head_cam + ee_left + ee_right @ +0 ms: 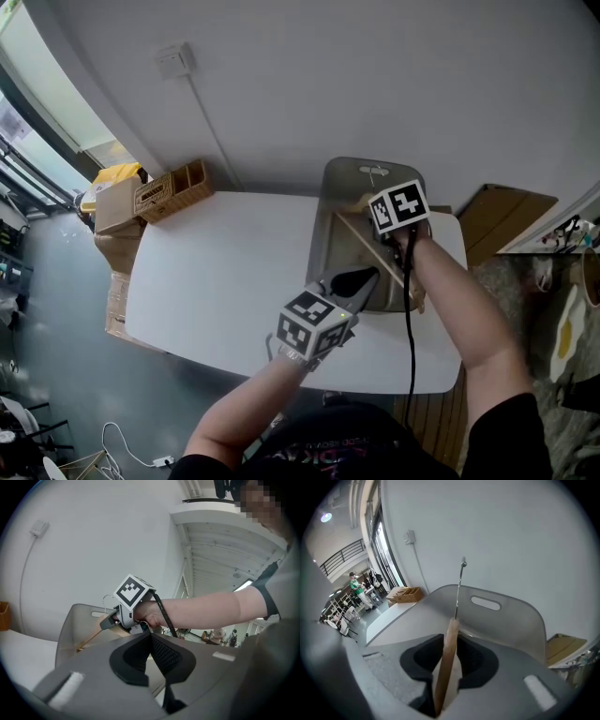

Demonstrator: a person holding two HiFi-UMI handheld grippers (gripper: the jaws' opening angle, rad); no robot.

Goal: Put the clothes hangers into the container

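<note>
The wooden hanger (364, 242) is down inside the grey container (349, 180) at the far edge of the white bench (225, 272). We see no other hanger waiting, so we judge that only the let-go and pull-out are left. Our right gripper (450, 654) reaches over the container, fingers apart with the hanger loose between them, hook up. Our left gripper (356, 279) hovers at the container's near rim, fingers together and empty.
</note>
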